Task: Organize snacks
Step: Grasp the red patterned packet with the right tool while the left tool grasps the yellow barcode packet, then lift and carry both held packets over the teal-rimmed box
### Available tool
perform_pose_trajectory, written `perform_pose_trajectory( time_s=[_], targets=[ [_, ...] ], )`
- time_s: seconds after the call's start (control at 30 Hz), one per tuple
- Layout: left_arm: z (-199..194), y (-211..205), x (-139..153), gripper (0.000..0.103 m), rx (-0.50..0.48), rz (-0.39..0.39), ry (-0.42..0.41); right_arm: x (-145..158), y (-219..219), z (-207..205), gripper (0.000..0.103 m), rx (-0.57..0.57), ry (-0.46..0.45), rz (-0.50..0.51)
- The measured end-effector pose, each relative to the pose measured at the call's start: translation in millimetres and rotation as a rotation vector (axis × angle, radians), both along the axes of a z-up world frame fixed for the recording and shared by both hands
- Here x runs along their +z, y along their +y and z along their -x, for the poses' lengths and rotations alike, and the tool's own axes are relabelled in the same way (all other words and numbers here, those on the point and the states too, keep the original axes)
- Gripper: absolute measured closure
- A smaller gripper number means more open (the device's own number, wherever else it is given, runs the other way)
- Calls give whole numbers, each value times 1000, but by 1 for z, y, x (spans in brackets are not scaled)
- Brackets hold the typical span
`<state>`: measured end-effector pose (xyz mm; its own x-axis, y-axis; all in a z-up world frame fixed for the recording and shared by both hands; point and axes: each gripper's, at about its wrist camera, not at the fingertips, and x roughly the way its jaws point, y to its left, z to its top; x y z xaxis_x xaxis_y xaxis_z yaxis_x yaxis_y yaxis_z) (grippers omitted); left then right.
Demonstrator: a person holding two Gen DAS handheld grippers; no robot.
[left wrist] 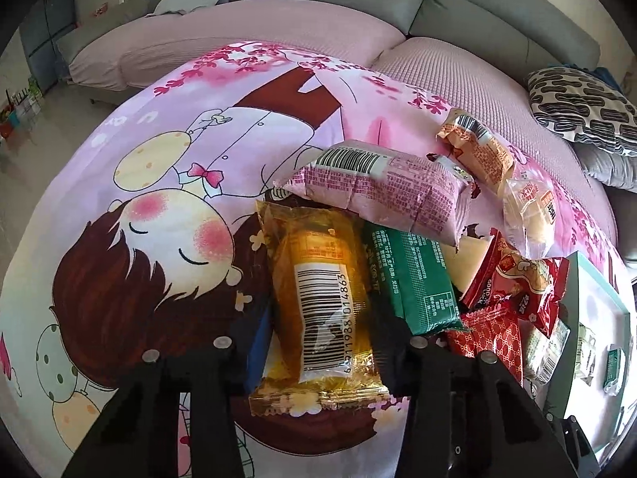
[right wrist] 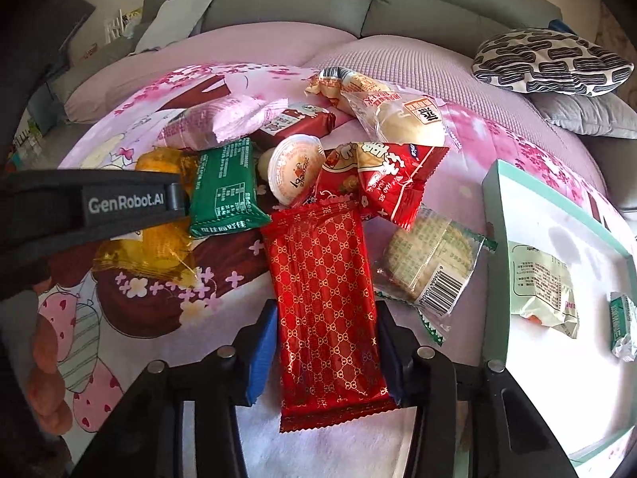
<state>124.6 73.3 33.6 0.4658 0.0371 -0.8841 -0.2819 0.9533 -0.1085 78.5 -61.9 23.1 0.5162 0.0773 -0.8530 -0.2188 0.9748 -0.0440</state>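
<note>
A pile of snack packs lies on a pink cartoon cloth (left wrist: 159, 167). My left gripper (left wrist: 322, 318) straddles a clear yellow pack (left wrist: 322, 302) with a barcode; its jaws stand open on either side, not visibly pressing it. It also shows in the right wrist view (right wrist: 159, 247), with the left gripper's black body (right wrist: 91, 203) over it. My right gripper (right wrist: 326, 338) straddles a red patterned pack (right wrist: 326, 302), jaws open beside its edges. A green pack (left wrist: 414, 279) (right wrist: 225, 191) lies between the two.
A white tray with a teal rim (right wrist: 493, 215) stands at the right and holds a pale pack (right wrist: 543, 283) and a small green one (right wrist: 623, 324). Other packs: pink (left wrist: 382, 187), red (right wrist: 394, 183), round cup (right wrist: 294, 169), biscuit pack (right wrist: 430, 255). Grey sofa and patterned cushion (right wrist: 549, 59) behind.
</note>
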Motion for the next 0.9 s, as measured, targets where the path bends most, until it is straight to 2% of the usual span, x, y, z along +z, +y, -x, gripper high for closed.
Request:
perform_pose_trajectory(
  time_s=[0.33, 0.67, 0.9],
  targets=[
    [6, 2, 11, 61, 32, -31, -7, 12, -10, 4, 56, 11, -5, -51],
    [17, -6, 42, 62, 30, -50, -73, 31, -19, 13, 57, 18, -31, -110],
    [26, -17, 67, 62, 10, -63, -133, 55, -31, 20, 57, 3, -85, -153]
  ],
)
